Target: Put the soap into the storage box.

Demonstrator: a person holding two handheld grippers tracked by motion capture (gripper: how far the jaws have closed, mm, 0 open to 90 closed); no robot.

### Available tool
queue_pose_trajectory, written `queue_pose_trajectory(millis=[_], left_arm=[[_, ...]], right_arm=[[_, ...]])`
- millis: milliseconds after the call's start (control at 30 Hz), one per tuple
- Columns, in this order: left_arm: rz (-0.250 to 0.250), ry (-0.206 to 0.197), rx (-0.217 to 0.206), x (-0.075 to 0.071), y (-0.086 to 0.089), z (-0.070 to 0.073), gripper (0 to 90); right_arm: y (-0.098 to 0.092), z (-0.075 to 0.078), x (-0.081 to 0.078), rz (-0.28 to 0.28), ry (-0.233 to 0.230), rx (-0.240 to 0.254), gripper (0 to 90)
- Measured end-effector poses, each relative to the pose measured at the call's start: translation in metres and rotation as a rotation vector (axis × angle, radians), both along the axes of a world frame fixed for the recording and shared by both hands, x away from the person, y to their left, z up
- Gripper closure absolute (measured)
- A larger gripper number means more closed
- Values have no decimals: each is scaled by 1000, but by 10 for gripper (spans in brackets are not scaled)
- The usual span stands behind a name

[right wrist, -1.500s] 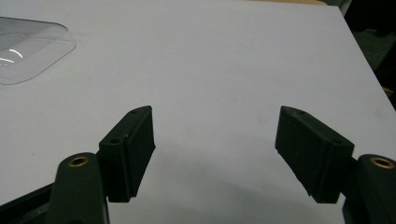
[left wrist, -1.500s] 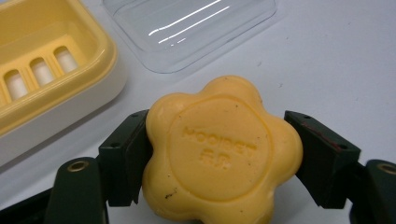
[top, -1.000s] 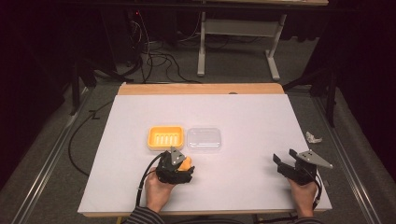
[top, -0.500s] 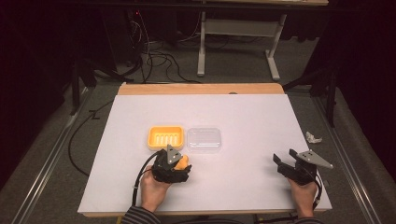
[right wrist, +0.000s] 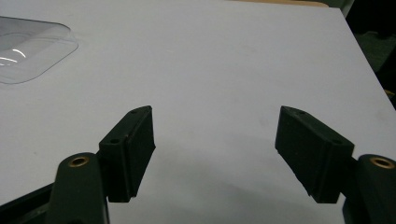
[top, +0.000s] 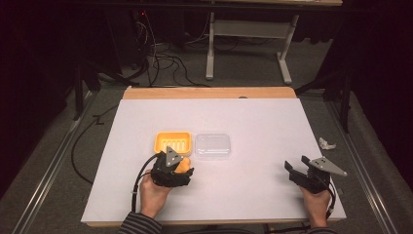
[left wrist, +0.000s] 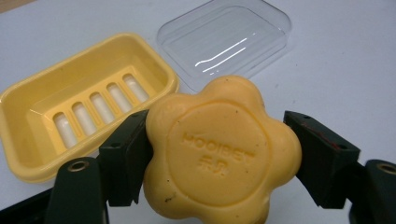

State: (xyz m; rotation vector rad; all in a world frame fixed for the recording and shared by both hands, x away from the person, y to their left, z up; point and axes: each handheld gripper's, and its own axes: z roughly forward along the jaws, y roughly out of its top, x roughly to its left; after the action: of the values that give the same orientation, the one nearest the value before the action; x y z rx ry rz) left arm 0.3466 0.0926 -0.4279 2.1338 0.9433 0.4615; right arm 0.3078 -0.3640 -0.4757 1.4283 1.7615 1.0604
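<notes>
- Spanning most of the high view, a white table [top: 243,126] is seen, with a wooden strip along its far edge; dark floor and cables are seen beyond.
- Yellow soap dish [top: 172,144] is placed near table centre-left; slotted bottom is seen in the left gripper view [left wrist: 74,116], nothing lying in it.
- Clear plastic lid [top: 213,146] is laid just beside the dish on its right, flat on the table; its corner is also caught in the right gripper view [right wrist: 28,51].
- Left gripper [top: 171,170] is held by the left hand [top: 153,195] just in front of the dish, on the person's side.
- Right gripper [top: 306,171] is held by the right hand [top: 316,204] near the table's right front corner, well apart from dish and lid; its jaws are spread wide with bare table between them [right wrist: 215,154].
- Yellow flower-shaped soap [left wrist: 219,154] is clamped between the left gripper's jaws, one jaw pressed on each side; embossed lettering faces the camera. It is held near the dish's front rim, not in it; whether it is clear of the table cannot be told.
- Small white crumpled scrap [top: 327,144] is seen at the table's right edge.
</notes>
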Motion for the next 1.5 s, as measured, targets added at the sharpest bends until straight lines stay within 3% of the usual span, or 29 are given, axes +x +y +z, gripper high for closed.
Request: queue_pose_trajectory(millis=[433, 1000, 1333, 1500], left_arm=[[27, 20, -22, 14, 14, 7, 278], [63, 14, -52, 39, 32, 33, 279], [81, 27, -14, 57, 31, 40, 279], [101, 36, -24, 67, 34, 35, 279]], right_arm=[[0, 0, 2, 1, 12, -7, 290], [0, 0, 2, 2, 21, -10, 290], [0, 0, 1, 0, 12, 1, 290], [0, 0, 1, 2, 12, -3, 289]])
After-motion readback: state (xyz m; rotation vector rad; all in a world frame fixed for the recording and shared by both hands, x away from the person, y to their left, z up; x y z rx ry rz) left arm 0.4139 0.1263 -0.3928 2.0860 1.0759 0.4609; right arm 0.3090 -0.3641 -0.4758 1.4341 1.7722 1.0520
